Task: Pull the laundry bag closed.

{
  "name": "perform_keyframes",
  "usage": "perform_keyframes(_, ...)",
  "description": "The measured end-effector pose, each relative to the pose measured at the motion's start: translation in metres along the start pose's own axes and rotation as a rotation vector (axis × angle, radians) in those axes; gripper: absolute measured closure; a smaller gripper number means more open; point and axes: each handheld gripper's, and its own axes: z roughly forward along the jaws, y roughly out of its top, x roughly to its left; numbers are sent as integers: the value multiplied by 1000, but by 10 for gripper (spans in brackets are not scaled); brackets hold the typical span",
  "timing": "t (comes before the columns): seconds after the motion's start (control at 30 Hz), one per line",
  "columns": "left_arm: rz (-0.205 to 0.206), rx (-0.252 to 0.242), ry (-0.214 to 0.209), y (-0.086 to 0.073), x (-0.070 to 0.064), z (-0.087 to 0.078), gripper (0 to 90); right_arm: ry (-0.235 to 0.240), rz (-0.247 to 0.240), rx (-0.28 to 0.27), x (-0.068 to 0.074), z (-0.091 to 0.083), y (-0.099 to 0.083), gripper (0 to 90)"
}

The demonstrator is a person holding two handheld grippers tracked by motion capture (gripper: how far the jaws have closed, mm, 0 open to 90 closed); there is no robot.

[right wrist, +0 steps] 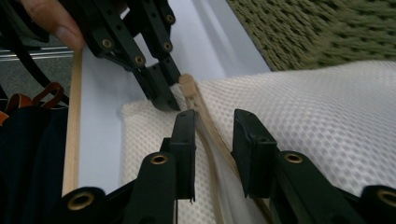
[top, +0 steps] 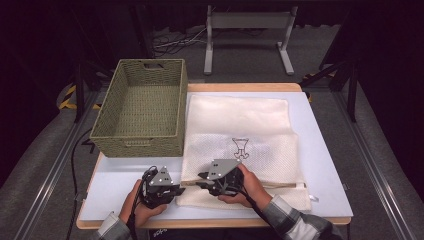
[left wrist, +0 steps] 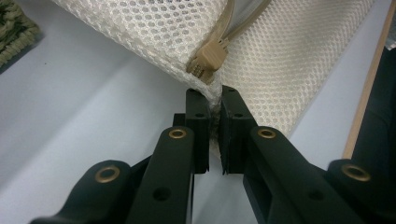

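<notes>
A white mesh laundry bag [top: 240, 125] lies flat on the table, with a tan zipper [top: 270, 185] running along its near edge. My left gripper [top: 180, 189] is shut on the bag's near left corner, just below the zipper's tan slider [left wrist: 211, 57]. In the left gripper view the mesh edge is pinched between the jaws of the left gripper [left wrist: 215, 100]. My right gripper [top: 202, 178] points left over the bag. It stands open [right wrist: 214, 126] with the zipper tape [right wrist: 208, 126] running between its jaws. The left gripper [right wrist: 169, 99] clamps the corner beside the slider [right wrist: 187, 84].
A green woven basket [top: 140, 145] stands at the back left, touching the bag's left side; it has nothing in it. The pale table [top: 322, 165] has a wooden front edge [right wrist: 72, 135]. A metal stand [top: 247, 22] is on the floor behind.
</notes>
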Motion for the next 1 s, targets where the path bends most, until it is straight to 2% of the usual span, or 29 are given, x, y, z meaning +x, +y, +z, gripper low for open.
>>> perform_keyframes(0.17,5,-3,5,0,0,0,841,32,-2,-8,2,15,12,715)
perform_keyframes(0.33,5,-12,6,-1,0,-1,840,45,-26,-2,5,25,21,709)
perform_keyframes(0.4,2,-14,6,-1,0,-1,840,42,-24,1,5,28,23,709)
perform_keyframes(0.57,2,-21,7,-1,0,-2,838,70,-6,3,3,36,25,706)
perform_keyframes(0.7,-9,-34,2,-2,1,-2,833,72,-19,16,3,42,26,723)
perform_keyframes(0.83,-7,-27,3,-2,1,-1,832,63,-23,23,2,44,26,804)
perform_keyframes(1.0,-9,-26,2,-2,1,-1,833,53,-34,32,3,43,26,817)
